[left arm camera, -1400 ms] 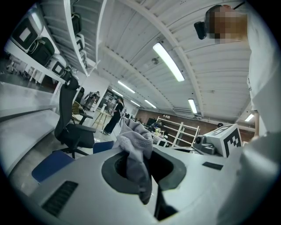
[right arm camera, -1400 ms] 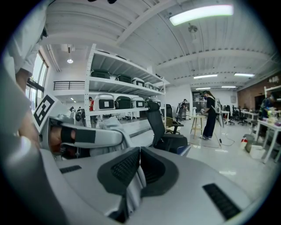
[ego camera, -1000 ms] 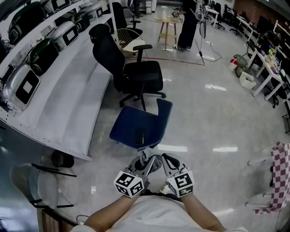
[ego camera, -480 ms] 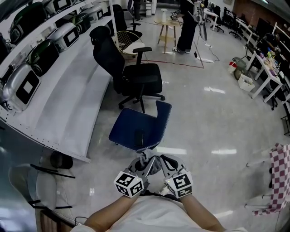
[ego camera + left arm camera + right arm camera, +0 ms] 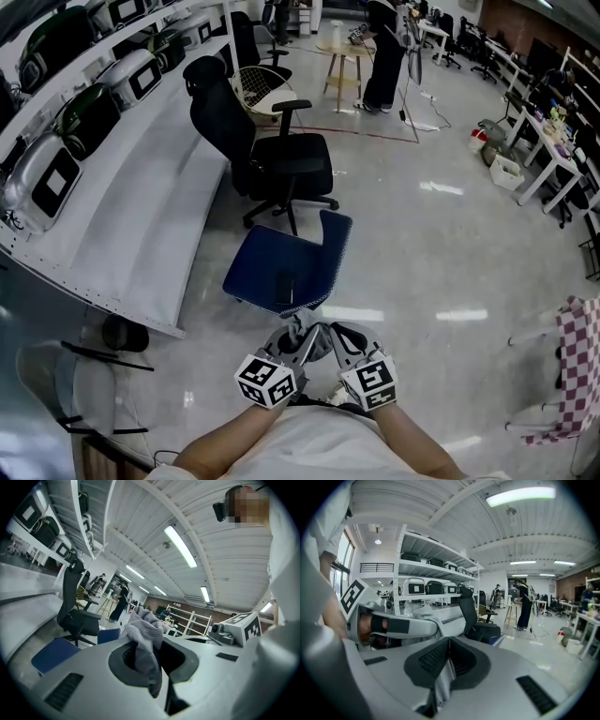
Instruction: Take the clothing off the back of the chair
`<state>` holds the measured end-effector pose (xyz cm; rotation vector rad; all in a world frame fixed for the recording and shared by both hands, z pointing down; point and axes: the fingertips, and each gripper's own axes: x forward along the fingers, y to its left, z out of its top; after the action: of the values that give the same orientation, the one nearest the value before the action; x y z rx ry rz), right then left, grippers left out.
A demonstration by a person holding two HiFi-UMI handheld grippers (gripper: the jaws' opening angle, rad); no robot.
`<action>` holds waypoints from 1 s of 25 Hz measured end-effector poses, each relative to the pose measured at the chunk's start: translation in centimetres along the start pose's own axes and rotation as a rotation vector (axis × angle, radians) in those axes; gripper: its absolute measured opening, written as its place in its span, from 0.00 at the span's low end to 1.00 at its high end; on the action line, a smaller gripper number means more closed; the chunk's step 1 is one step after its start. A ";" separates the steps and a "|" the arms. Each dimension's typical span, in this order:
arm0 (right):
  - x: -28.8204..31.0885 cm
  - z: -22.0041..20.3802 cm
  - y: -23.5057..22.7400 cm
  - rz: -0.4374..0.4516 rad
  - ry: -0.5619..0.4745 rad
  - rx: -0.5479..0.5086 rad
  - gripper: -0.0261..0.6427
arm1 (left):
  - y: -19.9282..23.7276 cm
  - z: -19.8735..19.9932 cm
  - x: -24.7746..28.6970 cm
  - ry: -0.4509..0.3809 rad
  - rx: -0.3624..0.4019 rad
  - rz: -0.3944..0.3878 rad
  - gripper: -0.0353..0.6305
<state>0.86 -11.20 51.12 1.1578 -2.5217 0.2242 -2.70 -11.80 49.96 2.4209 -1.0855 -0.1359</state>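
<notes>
Since the grey garment is clamped between the closed jaws of both the left gripper and the right gripper, clear of the blue chair, removal appears complete; only set-down may remain.

I am in a big open-plan workroom, part office and part lab; a polished pale floor runs far back under a ribbed white ceiling with long strip lights; at the left of the head view a long white bench stands below shelves lined with rows of hard equipment cases; a black swivel office chair and a blue chair stand beside the bench; further off are a wooden stool, a person standing, white desks crowded with gear along the right, and open white racks towards the far wall.
</notes>
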 end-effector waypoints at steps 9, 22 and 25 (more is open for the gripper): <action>0.0 -0.5 -0.4 -0.012 0.015 0.009 0.06 | 0.2 -0.3 0.2 0.012 -0.002 0.000 0.11; -0.1 -0.7 -1.0 -0.014 0.025 0.018 0.06 | 0.0 -0.4 0.9 0.020 -0.001 -0.006 0.11; -0.1 -0.7 -1.1 -0.014 0.022 0.019 0.06 | 0.0 -0.5 1.0 0.021 0.000 -0.008 0.11</action>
<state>1.90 -11.63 51.70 1.1739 -2.4961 0.2563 -1.88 -12.35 50.48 2.4215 -1.0673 -0.1124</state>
